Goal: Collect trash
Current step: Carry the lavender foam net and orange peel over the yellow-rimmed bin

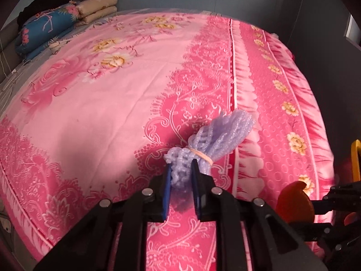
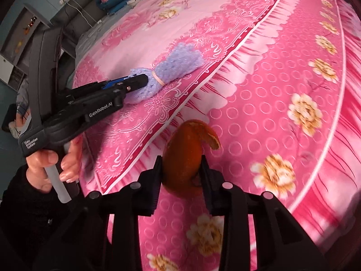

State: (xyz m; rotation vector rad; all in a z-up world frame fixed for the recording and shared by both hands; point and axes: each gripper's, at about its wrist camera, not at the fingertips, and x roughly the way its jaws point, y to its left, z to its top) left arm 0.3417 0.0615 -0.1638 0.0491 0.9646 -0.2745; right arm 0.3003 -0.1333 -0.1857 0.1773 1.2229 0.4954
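Trash is pinched for carrying: left gripper jaws squeeze the foam net by its banded neck; right gripper jaws clamp the orange peel above the bed.

A pink bedspread printed with roses and cream-yellow daisies shows a deeper pink scrolled border on its right. The pale lilac foam-net sleeve wears a tan rubber band (blue pads flank it), and the curled orange peel is rusty orange.
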